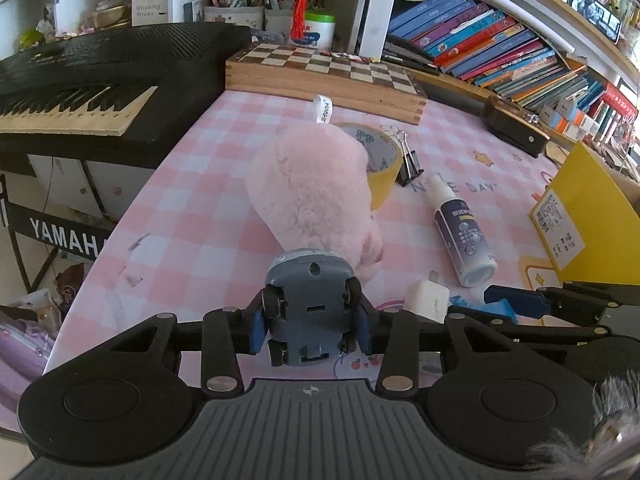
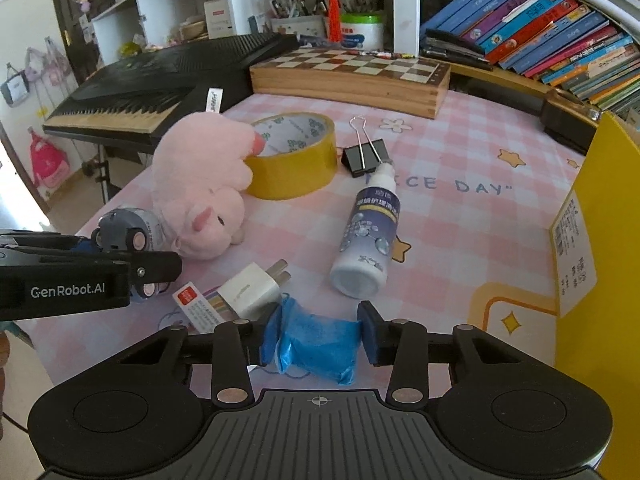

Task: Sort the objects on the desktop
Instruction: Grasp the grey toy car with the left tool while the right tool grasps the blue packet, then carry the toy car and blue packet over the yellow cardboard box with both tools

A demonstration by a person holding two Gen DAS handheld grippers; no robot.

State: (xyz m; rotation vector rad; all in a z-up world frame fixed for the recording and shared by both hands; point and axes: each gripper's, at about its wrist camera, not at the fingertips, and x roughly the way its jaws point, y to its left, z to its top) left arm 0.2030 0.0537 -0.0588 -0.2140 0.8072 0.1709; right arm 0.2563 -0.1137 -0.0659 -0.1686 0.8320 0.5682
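Observation:
My left gripper [image 1: 310,330] is shut on a grey toy car [image 1: 310,304], held underside up just in front of a pink plush pig [image 1: 312,196]. The car also shows in the right wrist view [image 2: 124,236], clamped by the left gripper. My right gripper [image 2: 318,342] is shut on a blue plastic-wrapped packet [image 2: 316,346], low over the pink checked desk mat [image 2: 460,216]. A white plug adapter [image 2: 250,290], a spray bottle [image 2: 368,236], a yellow tape roll [image 2: 294,156] and a black binder clip [image 2: 366,156] lie on the mat.
A yellow box [image 2: 600,240] stands at the right edge. A wooden chessboard [image 2: 352,76] sits at the back, a black keyboard [image 2: 160,80] at the back left, leaning books [image 2: 540,40] at the back right. A small red-and-white card [image 2: 196,306] lies by the adapter.

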